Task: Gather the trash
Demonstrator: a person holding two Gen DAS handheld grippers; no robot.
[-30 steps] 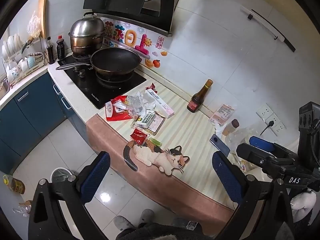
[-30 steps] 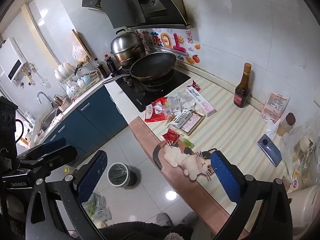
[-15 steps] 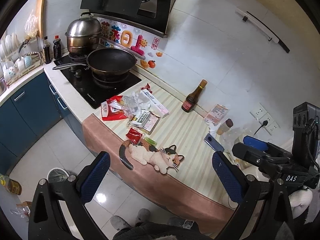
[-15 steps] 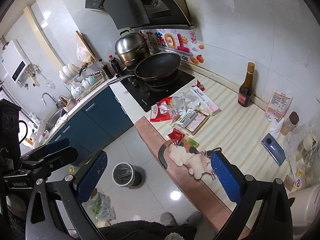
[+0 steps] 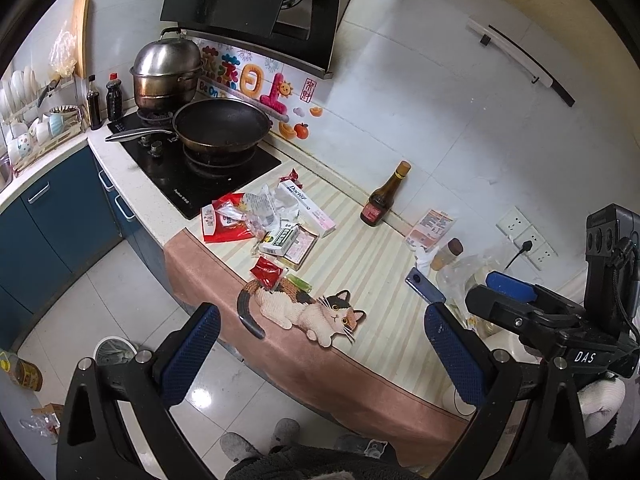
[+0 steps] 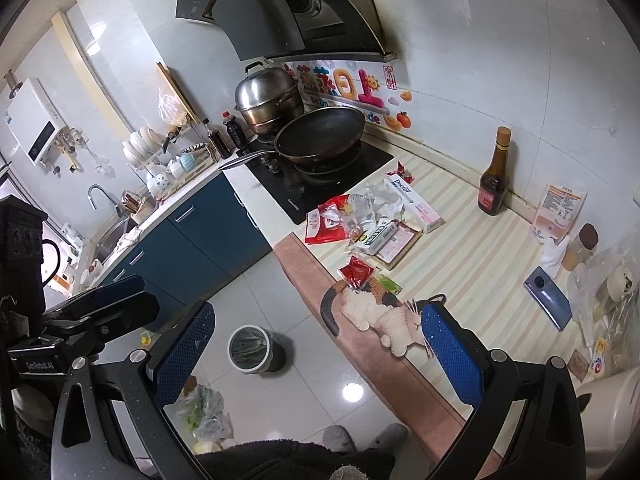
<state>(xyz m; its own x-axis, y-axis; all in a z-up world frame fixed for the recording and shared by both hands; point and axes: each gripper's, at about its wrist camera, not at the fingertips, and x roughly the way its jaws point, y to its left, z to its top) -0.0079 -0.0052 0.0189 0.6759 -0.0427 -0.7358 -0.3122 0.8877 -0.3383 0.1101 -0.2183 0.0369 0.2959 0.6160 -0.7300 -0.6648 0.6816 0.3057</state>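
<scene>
Striped counter mat [image 5: 372, 264] carries wrappers [image 5: 256, 216], boxes [image 5: 308, 208], bottle [image 5: 385, 196], phone [image 5: 425, 286].

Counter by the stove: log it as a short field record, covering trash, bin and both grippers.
trash pile: wrappers and cartons heaped on the striped mat beside the hob, among them a red packet, a white carton and a long pink box
bin: trash can on the floor below the counter
left gripper: open, empty, above the counter edge
right gripper: open, empty
</scene>
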